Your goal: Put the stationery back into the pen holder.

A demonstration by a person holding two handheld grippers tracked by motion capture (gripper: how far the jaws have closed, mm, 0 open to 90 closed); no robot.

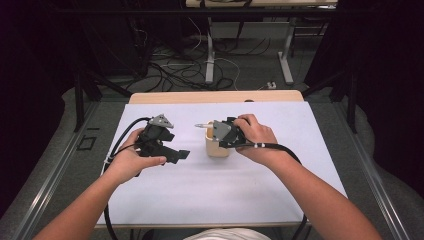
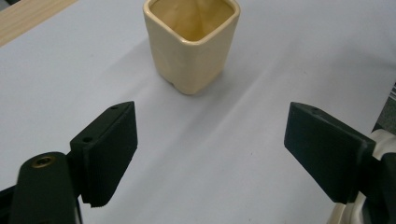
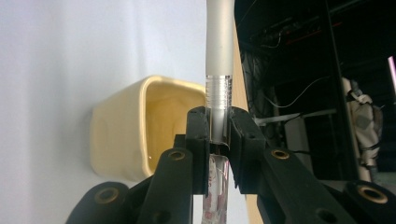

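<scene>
A cream square cup (image 1: pixel 217 148) stands upright on the white table cover, and the left gripper view looks into it (image 2: pixel 191 42). My right gripper (image 1: pixel 214 128) hovers just above the cup, shut on a silver pen-like stick (image 1: pixel 201 125) that pokes out to the left. In the right gripper view the jaws (image 3: pixel 218 126) clamp the stick (image 3: pixel 219 56) near its ribbed band, with the cup (image 3: pixel 126 135) behind. My left gripper (image 1: pixel 183 154) rests left of the cup, open, nothing between its pads (image 2: pixel 114 149).
The white cover (image 1: pixel 280 165) spreads over a wooden table whose far edge (image 1: pixel 215 96) shows bare wood. Beyond it lie floor cables and table legs (image 1: pixel 210 60). Black cables trail from both grippers toward the table's front.
</scene>
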